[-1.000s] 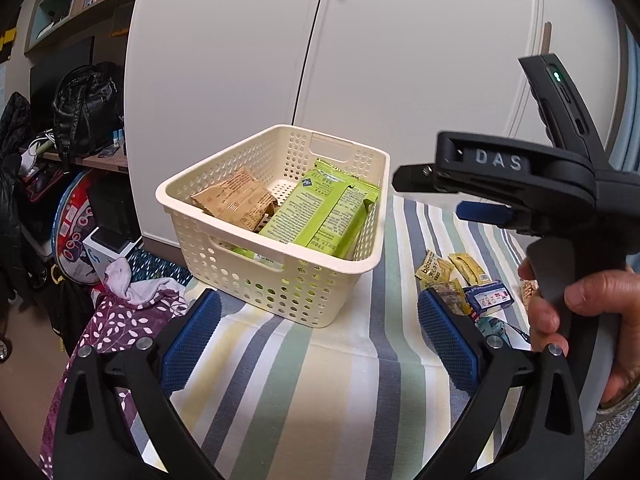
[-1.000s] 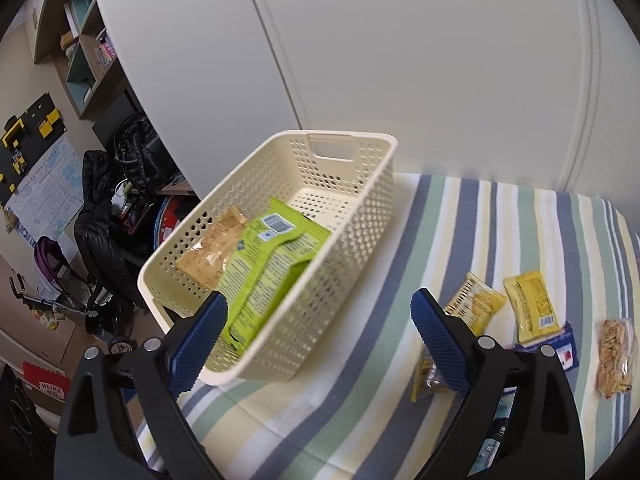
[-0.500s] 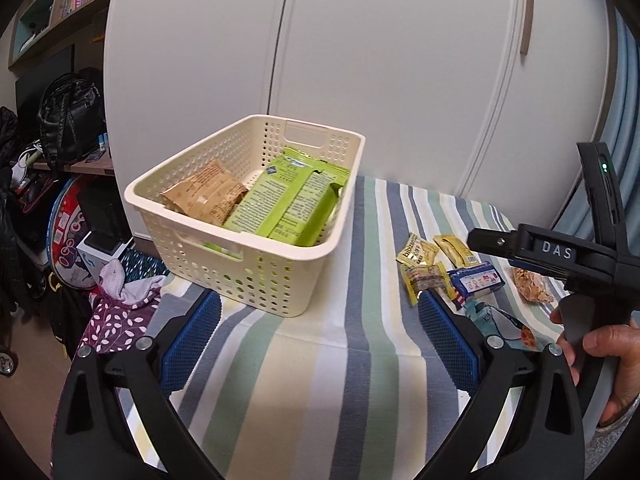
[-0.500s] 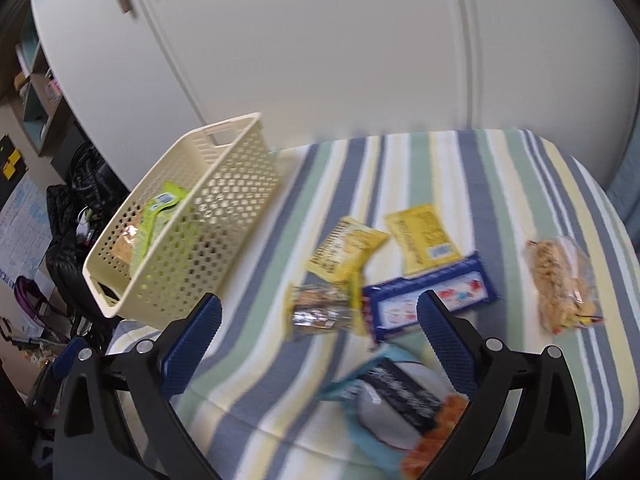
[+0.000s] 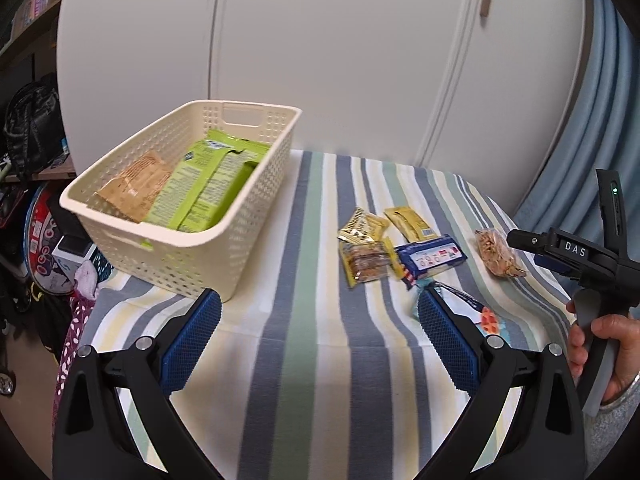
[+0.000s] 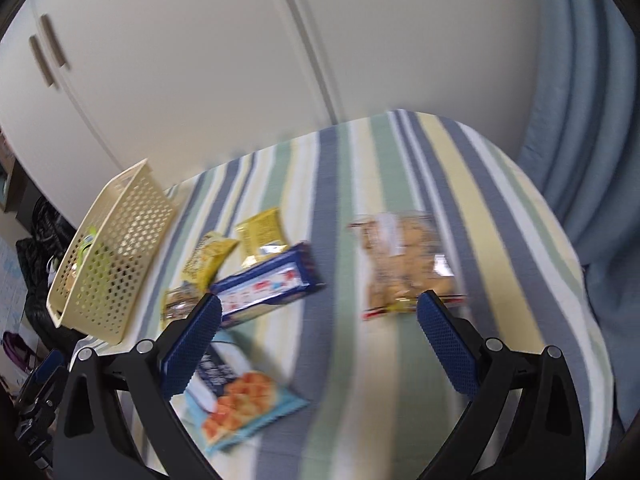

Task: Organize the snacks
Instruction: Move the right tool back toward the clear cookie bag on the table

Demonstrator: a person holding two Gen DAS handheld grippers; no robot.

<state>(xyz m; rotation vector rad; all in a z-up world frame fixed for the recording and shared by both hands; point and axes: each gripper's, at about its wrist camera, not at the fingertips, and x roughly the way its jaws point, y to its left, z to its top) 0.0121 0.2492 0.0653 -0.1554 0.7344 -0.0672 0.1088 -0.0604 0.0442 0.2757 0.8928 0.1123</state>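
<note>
A cream perforated basket [image 5: 256, 208] [image 6: 132, 236] at the table's left holds green packets [image 5: 208, 192] and a brown packet [image 5: 136, 188]. Loose snacks lie right of it: two yellow packets [image 5: 408, 222] [image 6: 262, 232], a dark blue bar [image 5: 434, 256] [image 6: 268, 288], a clear cookie bag [image 5: 498, 252] [image 6: 408, 264] and a light blue cracker pack [image 6: 244, 404]. My left gripper [image 5: 318, 320] is open over bare cloth near the front edge. My right gripper [image 6: 318, 320] is open above the cloth, between the blue bar and the cookie bag, holding nothing.
The striped tablecloth [image 5: 304, 360] covers a small table set against white cupboard doors [image 5: 320, 60]. A blue curtain [image 6: 580, 120] hangs at the right. Bags and clutter [image 5: 36, 220] fill the floor to the left. A hand [image 5: 600, 344] grips the right tool.
The right gripper swung from over the basket to the right and down over the loose snacks. The left gripper's view shifted right, away from the basket.
</note>
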